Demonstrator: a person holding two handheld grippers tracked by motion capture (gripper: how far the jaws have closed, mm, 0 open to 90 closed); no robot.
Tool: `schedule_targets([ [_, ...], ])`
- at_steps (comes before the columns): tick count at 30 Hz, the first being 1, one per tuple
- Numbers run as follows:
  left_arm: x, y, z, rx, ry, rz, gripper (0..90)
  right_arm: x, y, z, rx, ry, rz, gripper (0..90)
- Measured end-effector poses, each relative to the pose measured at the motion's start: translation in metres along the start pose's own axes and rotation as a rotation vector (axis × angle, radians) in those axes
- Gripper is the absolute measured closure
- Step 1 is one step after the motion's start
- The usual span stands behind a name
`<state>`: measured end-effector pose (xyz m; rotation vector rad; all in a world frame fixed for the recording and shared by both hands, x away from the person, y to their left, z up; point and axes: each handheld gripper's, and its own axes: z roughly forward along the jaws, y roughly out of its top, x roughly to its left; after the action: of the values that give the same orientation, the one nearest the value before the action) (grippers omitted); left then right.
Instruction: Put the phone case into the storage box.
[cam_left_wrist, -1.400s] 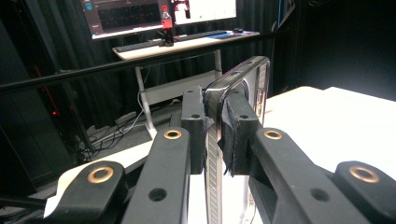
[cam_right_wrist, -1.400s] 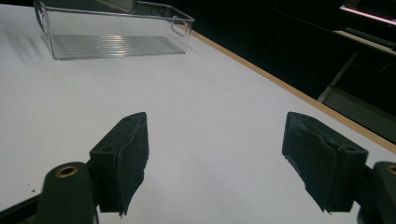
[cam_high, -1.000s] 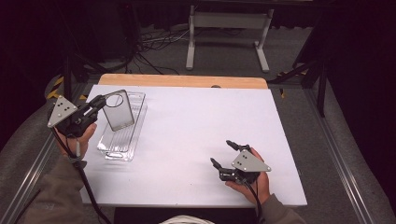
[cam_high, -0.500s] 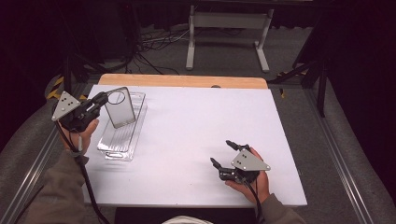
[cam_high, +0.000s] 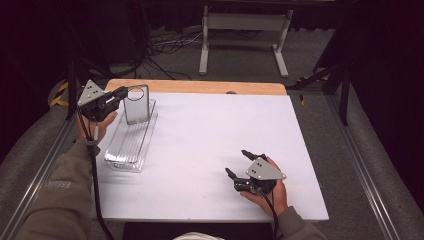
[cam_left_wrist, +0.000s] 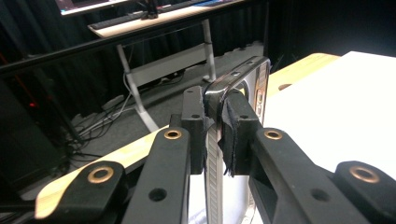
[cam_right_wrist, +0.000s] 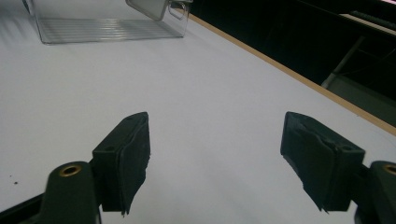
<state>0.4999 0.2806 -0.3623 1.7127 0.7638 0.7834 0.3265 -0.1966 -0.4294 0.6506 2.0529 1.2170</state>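
Tongs first: from the high view, the left gripper (cam_high: 121, 93) clamps a clear rectangular container (cam_high: 137, 104) upright above the clear tray (cam_high: 125, 150). Left gripper view: pads (cam_left_wrist: 233, 135) pinch its rim. Right gripper view: right gripper (cam_right_wrist: 215, 149) gapes, empty, well apart.

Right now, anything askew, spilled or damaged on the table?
Nothing spilled or broken. The left gripper holds a clear phone case tilted above the far end of the clear tray. The pads on the right gripper's fingers look frayed at the edges.
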Motion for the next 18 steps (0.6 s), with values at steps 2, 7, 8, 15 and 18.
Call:
schedule_targets([
  [2, 0.002, 0.000, 0.003, 0.002, 0.006, 0.003, 80.7, 0.000, -0.001, 0.000, 0.002, -0.002, 0.003, 25.0],
  [7, 0.010, 0.000, 0.013, 0.000, 0.003, 0.000, 80.7, -0.001, -0.003, 0.003, 0.017, 0.003, 0.006, 25.0],
  [8, 0.011, 0.000, 0.015, 0.004, -0.003, -0.009, 80.7, -0.001, -0.003, 0.003, 0.017, 0.003, 0.006, 25.0],
  [15, 0.020, -0.007, 0.031, 0.018, -0.023, -0.028, 80.7, -0.001, -0.003, 0.005, 0.020, 0.015, 0.008, 25.0],
  [18, 0.021, -0.010, 0.035, 0.025, -0.025, -0.029, 80.6, -0.001, -0.004, 0.005, 0.023, 0.019, 0.005, 25.0],
])
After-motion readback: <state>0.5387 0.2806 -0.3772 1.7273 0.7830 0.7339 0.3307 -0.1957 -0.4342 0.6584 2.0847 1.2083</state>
